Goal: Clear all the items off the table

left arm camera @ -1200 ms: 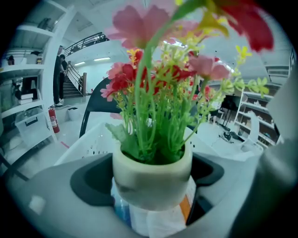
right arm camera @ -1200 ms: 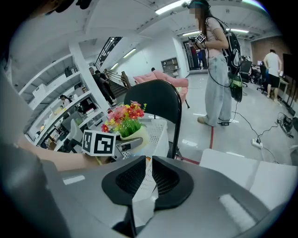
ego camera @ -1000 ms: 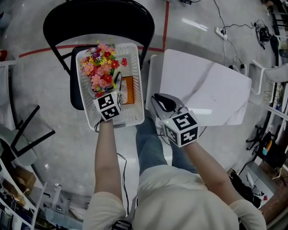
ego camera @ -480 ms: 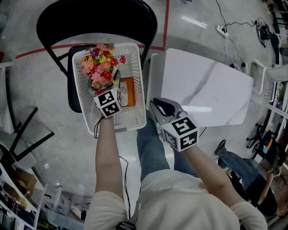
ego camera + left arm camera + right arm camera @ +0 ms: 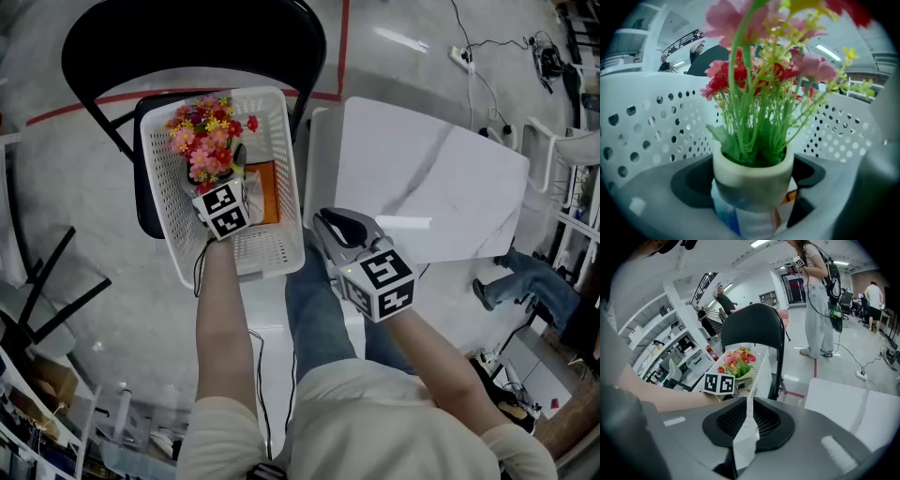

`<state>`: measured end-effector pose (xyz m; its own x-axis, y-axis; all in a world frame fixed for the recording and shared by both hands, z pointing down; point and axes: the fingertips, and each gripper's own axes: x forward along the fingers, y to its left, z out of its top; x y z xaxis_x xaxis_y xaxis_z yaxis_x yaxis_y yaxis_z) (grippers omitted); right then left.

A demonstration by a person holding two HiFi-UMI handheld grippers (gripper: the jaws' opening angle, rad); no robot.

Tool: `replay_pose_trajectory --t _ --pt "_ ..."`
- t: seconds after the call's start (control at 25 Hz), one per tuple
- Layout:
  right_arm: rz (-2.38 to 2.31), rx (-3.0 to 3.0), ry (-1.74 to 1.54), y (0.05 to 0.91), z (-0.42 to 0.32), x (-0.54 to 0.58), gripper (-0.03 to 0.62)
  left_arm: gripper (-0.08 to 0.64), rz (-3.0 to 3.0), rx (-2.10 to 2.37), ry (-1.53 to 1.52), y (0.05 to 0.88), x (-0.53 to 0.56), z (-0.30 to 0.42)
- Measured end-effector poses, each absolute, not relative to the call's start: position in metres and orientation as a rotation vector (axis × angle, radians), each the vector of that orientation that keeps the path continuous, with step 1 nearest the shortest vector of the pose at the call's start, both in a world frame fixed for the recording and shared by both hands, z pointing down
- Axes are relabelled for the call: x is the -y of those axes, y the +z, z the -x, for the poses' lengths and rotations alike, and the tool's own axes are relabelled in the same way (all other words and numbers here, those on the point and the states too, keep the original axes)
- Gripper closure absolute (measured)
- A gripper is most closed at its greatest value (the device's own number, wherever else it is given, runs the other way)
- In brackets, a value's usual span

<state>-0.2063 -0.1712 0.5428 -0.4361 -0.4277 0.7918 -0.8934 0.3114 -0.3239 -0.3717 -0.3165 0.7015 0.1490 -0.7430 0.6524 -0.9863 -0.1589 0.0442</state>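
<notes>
The left gripper [image 5: 236,169] was clamped on a white pot of artificial flowers [image 5: 752,176], low inside the perforated white basket [image 5: 267,248] on a black chair [image 5: 187,37]; the right gripper [image 5: 337,223], jaws together, pinched a white paper slip [image 5: 745,437] beside the white table [image 5: 441,187].

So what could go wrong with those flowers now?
The white pot of pink and red flowers, held by the left gripper, hangs over an orange box in the white perforated basket; set down on it, the pot might tip. The thin white paper in the right gripper might slip out.
</notes>
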Motion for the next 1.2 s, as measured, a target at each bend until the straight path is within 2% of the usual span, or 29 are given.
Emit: replay_pose_trajectory --t 0.52,1.2 --pt "-1.172 2.002 1.045 0.543 0.208 0.167 0.551 0.038 -1.923 1.624 0.675 0.704 0.317 0.37" --pt "-1.219 2.055 1.018 0.523 0.203 0.158 0.551 0.052 -1.916 1.614 0.718 0.688 0.287 0.365"
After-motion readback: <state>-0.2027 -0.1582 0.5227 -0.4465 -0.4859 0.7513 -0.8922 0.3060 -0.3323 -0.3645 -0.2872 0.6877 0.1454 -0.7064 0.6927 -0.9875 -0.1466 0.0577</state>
